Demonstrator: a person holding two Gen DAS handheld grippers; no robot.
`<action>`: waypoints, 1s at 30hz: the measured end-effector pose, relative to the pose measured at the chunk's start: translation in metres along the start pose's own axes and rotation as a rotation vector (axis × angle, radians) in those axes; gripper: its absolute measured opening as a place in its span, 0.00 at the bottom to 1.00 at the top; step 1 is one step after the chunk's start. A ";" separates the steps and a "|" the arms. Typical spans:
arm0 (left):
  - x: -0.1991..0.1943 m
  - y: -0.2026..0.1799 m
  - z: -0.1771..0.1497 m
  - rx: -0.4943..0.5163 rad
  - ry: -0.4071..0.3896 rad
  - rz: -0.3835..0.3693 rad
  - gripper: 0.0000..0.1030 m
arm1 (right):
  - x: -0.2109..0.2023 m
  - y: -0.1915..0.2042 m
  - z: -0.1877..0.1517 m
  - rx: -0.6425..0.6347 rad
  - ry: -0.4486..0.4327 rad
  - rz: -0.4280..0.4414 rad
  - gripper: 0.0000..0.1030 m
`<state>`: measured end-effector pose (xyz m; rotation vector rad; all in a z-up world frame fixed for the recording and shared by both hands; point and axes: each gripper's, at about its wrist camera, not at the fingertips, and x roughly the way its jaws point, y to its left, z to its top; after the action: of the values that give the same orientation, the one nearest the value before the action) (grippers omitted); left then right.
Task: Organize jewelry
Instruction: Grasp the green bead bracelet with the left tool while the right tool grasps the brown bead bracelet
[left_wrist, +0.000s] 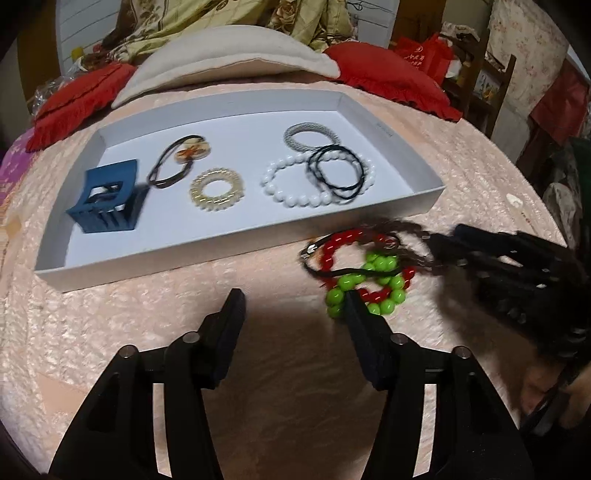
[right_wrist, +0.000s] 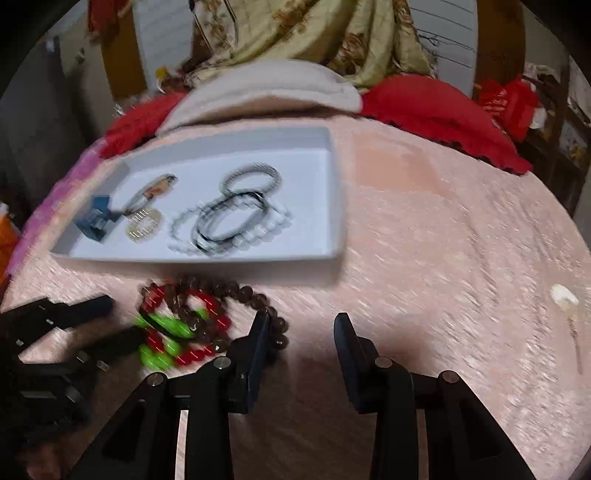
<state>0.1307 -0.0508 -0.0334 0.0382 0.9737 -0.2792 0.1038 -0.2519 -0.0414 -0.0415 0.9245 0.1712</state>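
1. Already the white tray (left_wrist: 424, 199) on the bed (left_wrist: 221, 295) holds a blue hair clip (left_wrist: 107, 201), a white bead bracelet (left_wrist: 295, 184), thin black hair ties (left_wrist: 336, 171), a grey band (left_wrist: 310, 134) and a gold ring-shaped tie (left_wrist: 216, 189).
2. Just in front of the tray's near wall lies the unsorted heap — a red bead bracelet (left_wrist: 334, 245), a green bead bracelet (left_wrist: 384, 284) and a brown bead bracelet (right_wrist: 240, 293), tangled together.
3. Nearest the heap, the left hand-held gripper (left_wrist: 295, 306) hangs wide and empty, its right finger touching or just over the green beads.
4. Beside the heap, away from the tray, the right hand-held gripper (right_wrist: 301, 328) is also spread and holds nothing; its left finger is by the brown beads.
5. Judging by this, the step is picking the next bracelet — the next move calls for closing on one strand only, then lifting it clear over the tray wall.
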 end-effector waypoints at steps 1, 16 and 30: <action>-0.001 0.003 -0.002 0.005 0.010 0.018 0.58 | -0.003 -0.003 -0.002 0.001 0.004 -0.009 0.33; -0.011 0.009 0.002 0.020 -0.044 -0.058 0.58 | 0.010 0.007 0.008 -0.102 -0.030 0.049 0.30; -0.003 -0.006 -0.005 0.158 0.004 -0.150 0.28 | 0.011 0.016 0.007 -0.134 -0.031 0.072 0.08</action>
<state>0.1234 -0.0552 -0.0328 0.1101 0.9583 -0.4942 0.1130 -0.2345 -0.0454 -0.1295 0.8831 0.3003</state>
